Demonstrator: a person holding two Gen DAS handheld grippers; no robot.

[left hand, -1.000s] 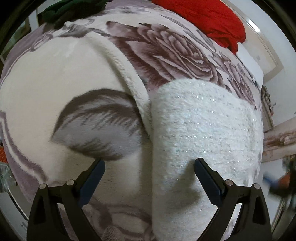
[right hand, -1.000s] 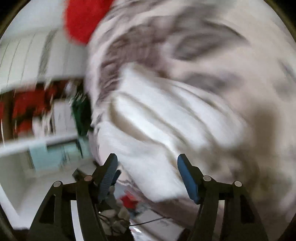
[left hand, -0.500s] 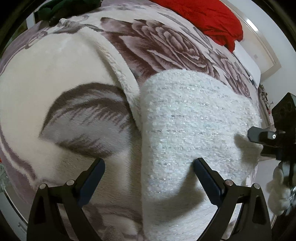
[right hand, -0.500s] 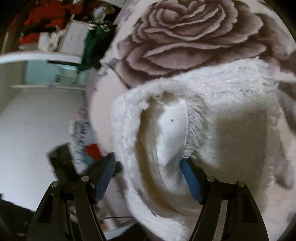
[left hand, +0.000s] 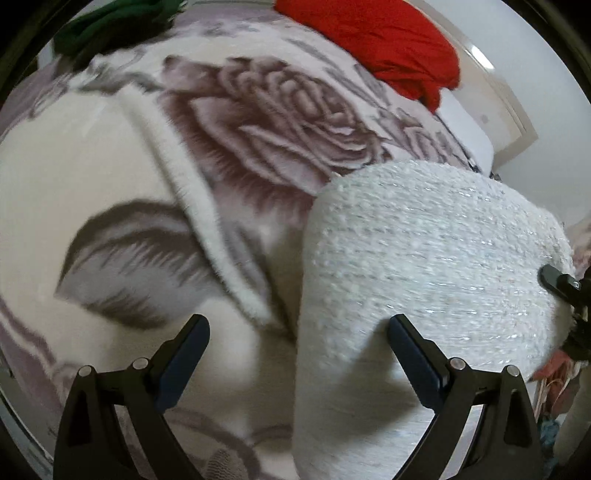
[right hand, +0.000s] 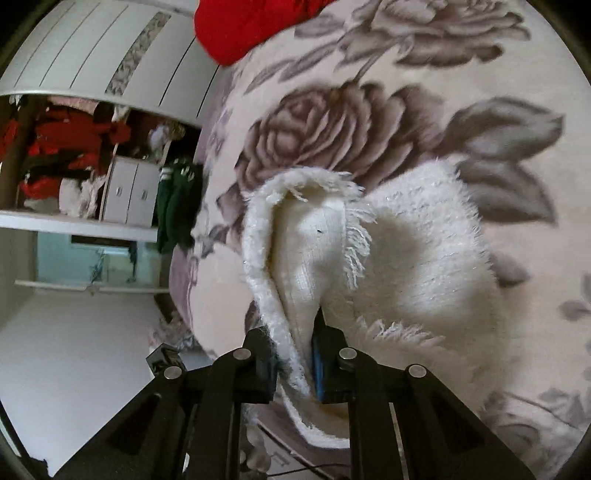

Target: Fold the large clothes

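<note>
Bed under rose-print fleece blanket [left hand: 280, 122]; red cloth [left hand: 373, 40] at upper right of frame, green garment [left hand: 110, 26] at upper left; open wardrobe [right hand: 74, 155] at left of right wrist view. White knit garment [left hand: 424, 258], glitter-threaded, lying on blanket at centre right, fringed hem turned up at near edge. Right tongs [right hand: 295, 365] clenched on hem, lining exposed. Left tongs [left hand: 295, 354] released, spread wide, low over garment's left border, one finger touching or just above knit. Step judged: taking corners ahead of a fold. Next move calls for closing left tongs on matching edge, then lifting both together.
</note>
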